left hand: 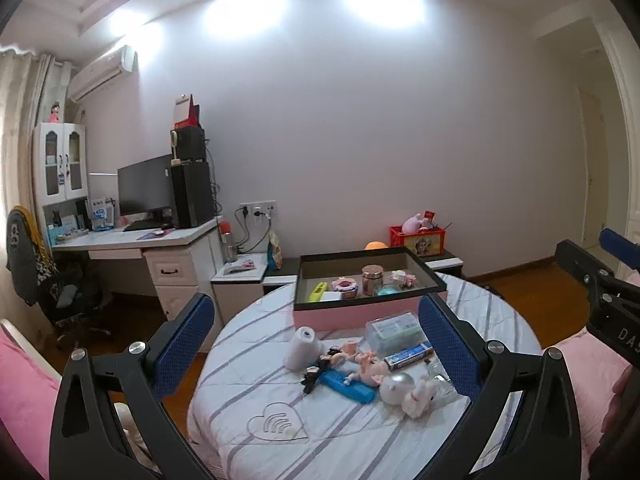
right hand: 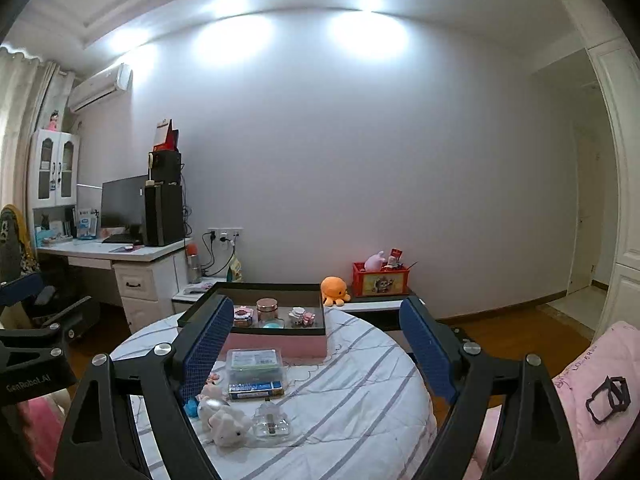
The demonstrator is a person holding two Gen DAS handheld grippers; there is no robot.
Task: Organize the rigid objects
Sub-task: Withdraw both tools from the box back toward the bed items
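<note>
Progress partial: pink box (left hand: 362, 314) beyond left hand-held gripper (left hand: 316, 344) already loaded with copper-lid jar (left hand: 372, 279), yellow item (left hand: 318, 292), small trinkets. Still loose on striped tabletop (left hand: 256, 408) between and ahead of jaws: clear case (right hand: 254, 364), blue pack (right hand: 256, 389), white roll (left hand: 303, 347), plush rabbit (right hand: 226, 424), dolls. Left and right hand-held gripper (right hand: 316, 354) both wide open, nothing held.

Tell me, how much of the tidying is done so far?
Partly done. Several things already sit in the pink box: a copper-lidded jar, a yellow item and some small trinkets. Nothing is in hand: the left gripper and right gripper are both open and empty. Still loose on the striped cover: a clear plastic case, a blue box, dolls and a white roll.
</note>
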